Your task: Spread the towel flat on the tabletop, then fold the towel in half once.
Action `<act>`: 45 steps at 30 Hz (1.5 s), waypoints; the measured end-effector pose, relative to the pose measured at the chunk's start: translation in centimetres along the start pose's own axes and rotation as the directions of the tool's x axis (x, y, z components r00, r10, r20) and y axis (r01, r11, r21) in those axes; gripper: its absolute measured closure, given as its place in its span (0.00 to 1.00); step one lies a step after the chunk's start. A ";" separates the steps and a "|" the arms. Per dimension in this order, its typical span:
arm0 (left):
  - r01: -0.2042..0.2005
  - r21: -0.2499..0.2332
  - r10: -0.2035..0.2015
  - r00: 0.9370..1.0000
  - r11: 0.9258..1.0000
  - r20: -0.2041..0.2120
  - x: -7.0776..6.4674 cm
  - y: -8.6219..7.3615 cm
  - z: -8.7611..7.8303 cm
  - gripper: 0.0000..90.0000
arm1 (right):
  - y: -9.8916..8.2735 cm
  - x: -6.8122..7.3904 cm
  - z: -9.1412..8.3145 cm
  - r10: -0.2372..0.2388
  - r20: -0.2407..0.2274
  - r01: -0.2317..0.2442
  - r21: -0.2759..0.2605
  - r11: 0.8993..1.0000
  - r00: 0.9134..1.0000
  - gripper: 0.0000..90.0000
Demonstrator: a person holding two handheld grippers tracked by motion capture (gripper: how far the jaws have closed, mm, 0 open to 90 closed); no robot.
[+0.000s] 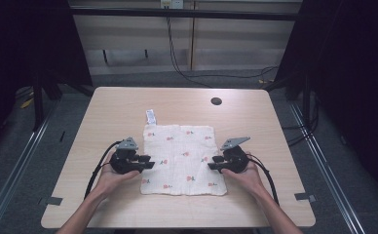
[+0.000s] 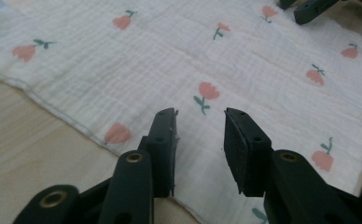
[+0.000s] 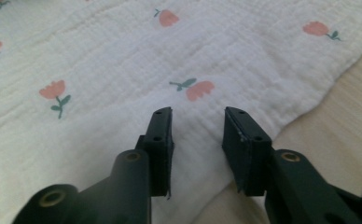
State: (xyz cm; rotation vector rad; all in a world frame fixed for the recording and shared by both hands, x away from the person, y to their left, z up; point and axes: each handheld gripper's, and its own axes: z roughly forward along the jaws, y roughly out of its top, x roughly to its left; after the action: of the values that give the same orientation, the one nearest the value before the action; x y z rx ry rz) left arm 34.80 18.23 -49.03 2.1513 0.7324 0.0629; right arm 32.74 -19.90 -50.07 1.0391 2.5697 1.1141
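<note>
A white cloth printed with small pink flowers lies flat in the middle of the table, a white label sticking out at its far left corner. My left gripper hovers at the cloth's left edge, jaws open and empty, pointing inward over the fabric. At the right edge my right gripper is likewise open with nothing between its jaws, aimed inward over the cloth. In the left gripper view, the tips of the right gripper show at the far side of the cloth.
The light wooden table has a round cable hole at the back right. Metal rails run along the floor on both sides, and cables trail behind the table.
</note>
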 end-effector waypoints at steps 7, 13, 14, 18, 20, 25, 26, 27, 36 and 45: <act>-0.051 0.067 0.050 0.999 0.996 0.007 -0.4 -0.4 1.1 0.70 | -0.5 -0.3 -0.9 0.002 0.011 -0.002 0.040 0.999 1.000 0.99; -0.119 0.091 0.121 0.993 0.989 -0.017 -1.8 -0.9 0.8 0.80 | -1.3 0.1 -1.8 0.012 -0.008 -0.012 0.053 0.999 1.000 1.00; -0.122 0.097 0.124 0.992 0.988 -0.019 -2.1 -0.9 0.7 0.86 | -1.5 0.3 -2.0 0.014 -0.011 -0.013 0.059 0.998 1.000 1.00; -0.114 0.105 0.114 0.993 0.988 0.003 -2.7 -1.0 0.7 0.99 | -2.2 1.3 -2.6 0.025 -0.042 -0.022 0.063 0.998 0.999 1.00; -0.113 0.114 0.112 0.994 0.987 0.015 -2.8 -1.1 0.6 1.00 | -2.5 1.9 -2.9 0.012 -0.044 -0.009 0.077 0.997 0.999 1.00; -0.098 0.113 0.092 0.994 0.989 0.061 -3.6 -1.8 0.1 1.00 | -3.8 3.1 -4.1 0.021 -0.042 -0.018 0.073 0.997 0.999 1.00; -0.099 0.123 0.091 0.994 0.988 0.066 -3.9 -1.9 -0.1 1.00 | -4.1 3.4 -4.2 0.020 -0.046 -0.017 0.069 0.997 0.999 1.00; -0.097 0.128 0.088 0.993 0.987 0.076 -4.3 -2.1 -0.3 1.00 | -4.2 3.7 -4.4 0.017 -0.042 -0.013 0.077 0.997 0.999 1.00; -0.103 0.108 0.092 0.991 0.989 0.100 -4.7 -2.5 -0.9 0.96 | -4.3 3.9 -4.4 0.014 -0.045 -0.012 0.054 0.998 0.999 0.96; 0.003 0.019 -0.004 0.998 1.000 0.056 -1.4 -1.3 -2.0 0.83 | -2.1 0.9 -4.3 0.086 0.009 -0.086 -0.022 0.996 0.996 0.74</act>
State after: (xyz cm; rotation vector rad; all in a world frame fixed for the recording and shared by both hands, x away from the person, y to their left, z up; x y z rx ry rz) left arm 32.39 19.51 -48.41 2.1605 0.7071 -0.0061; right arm 29.27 -22.86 -48.40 1.1575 2.5214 1.1514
